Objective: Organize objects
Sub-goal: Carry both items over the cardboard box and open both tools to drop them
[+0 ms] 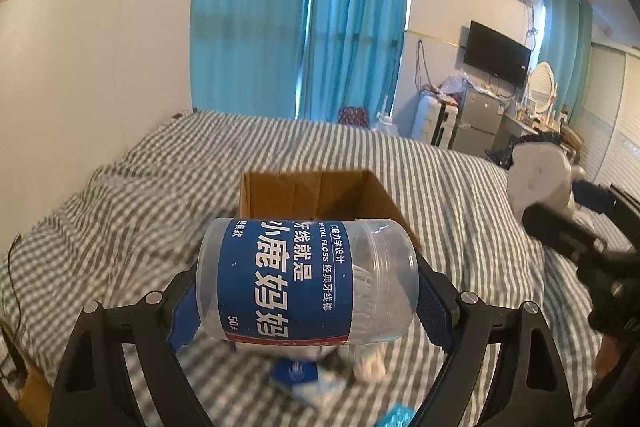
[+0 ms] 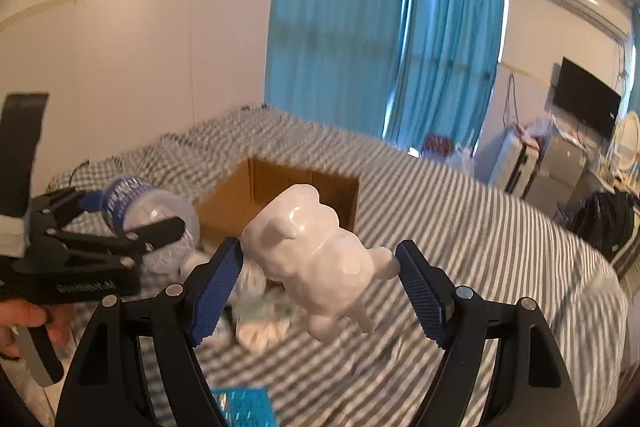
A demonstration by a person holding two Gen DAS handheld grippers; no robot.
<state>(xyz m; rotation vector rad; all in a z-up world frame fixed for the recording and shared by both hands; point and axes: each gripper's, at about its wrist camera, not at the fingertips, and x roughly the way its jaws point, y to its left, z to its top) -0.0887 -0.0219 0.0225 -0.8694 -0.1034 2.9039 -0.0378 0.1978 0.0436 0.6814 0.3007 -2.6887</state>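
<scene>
My left gripper (image 1: 308, 291) is shut on a clear dental floss jar (image 1: 308, 279) with a blue label, held sideways above the bed, just in front of an open cardboard box (image 1: 316, 195). My right gripper (image 2: 320, 271) is shut on a white glossy animal figurine (image 2: 316, 247), held above the bed near the box (image 2: 280, 195). In the right wrist view the left gripper (image 2: 132, 227) with the jar (image 2: 148, 207) is at the left of the box. In the left wrist view the figurine (image 1: 538, 179) and the right gripper's body show at the right.
The bed has a grey-and-white striped cover (image 1: 140, 187). Small loose items lie on it below the grippers: blue packets (image 1: 294, 373), white wrapped pieces (image 2: 260, 331), a teal packet (image 2: 244, 407). Blue curtains, a TV and cluttered furniture stand beyond the bed.
</scene>
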